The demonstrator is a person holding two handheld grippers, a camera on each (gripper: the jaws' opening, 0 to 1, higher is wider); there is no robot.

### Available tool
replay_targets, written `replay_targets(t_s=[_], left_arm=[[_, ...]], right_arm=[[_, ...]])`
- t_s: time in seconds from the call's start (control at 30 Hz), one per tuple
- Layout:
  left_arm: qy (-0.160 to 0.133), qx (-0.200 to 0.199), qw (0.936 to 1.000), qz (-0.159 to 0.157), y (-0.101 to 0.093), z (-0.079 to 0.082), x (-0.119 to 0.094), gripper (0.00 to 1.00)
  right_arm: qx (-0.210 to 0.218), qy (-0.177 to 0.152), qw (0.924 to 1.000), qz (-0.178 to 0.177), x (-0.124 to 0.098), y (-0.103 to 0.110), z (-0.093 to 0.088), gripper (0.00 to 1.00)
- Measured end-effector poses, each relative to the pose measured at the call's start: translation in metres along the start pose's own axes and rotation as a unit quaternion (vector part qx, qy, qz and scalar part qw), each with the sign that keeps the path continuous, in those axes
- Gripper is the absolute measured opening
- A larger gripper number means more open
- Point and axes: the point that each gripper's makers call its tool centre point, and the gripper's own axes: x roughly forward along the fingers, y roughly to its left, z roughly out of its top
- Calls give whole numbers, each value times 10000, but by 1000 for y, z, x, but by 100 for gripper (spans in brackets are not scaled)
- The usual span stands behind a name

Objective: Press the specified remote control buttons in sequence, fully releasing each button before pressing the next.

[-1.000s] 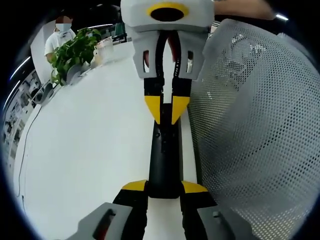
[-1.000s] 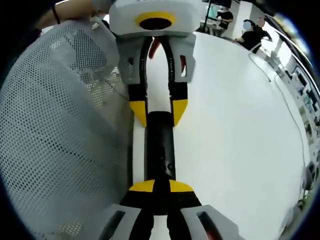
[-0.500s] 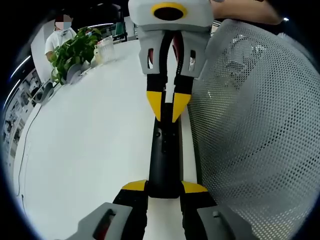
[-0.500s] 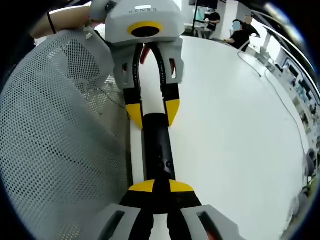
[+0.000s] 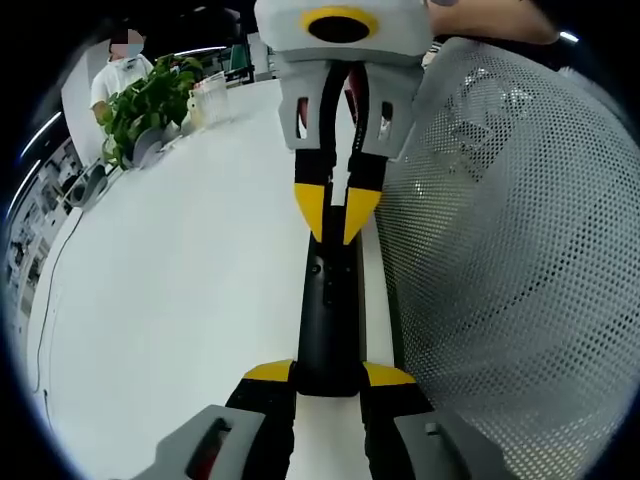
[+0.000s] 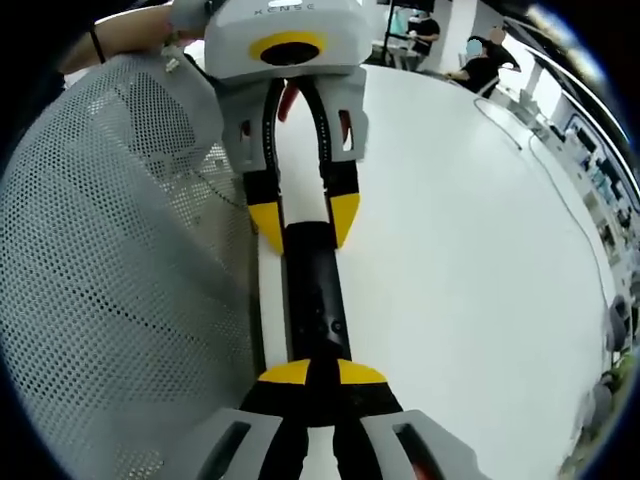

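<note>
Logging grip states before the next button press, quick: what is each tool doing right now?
Left tool: shut on one end of the black remote.
Right tool: shut, its tips meeting over the remote's other end.

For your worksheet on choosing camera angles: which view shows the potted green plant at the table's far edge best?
The left gripper view: the potted plant stands at its upper left on the white table, leaves easy to make out. The right gripper view looks across the same table toward seated people, with the black remote held between both grippers, and gives nothing of the plant.
</note>
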Motion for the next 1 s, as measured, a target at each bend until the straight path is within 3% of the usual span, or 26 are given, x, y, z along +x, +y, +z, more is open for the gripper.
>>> replay_targets(t_s=[0.53,0.73,1.0], left_arm=[[-7,0,10000,0,1,-1,0,25],[25,25,10000,0,1,-1,0,25],[2,-6,10000,2,1,-1,0,25]], right_arm=[[106,27,9999,-83,-3,-3,-5,1],[-181,318,9992,-161,-1,-1,-3,1],[106,-42,9997,-194,-4,-3,-5,1]])
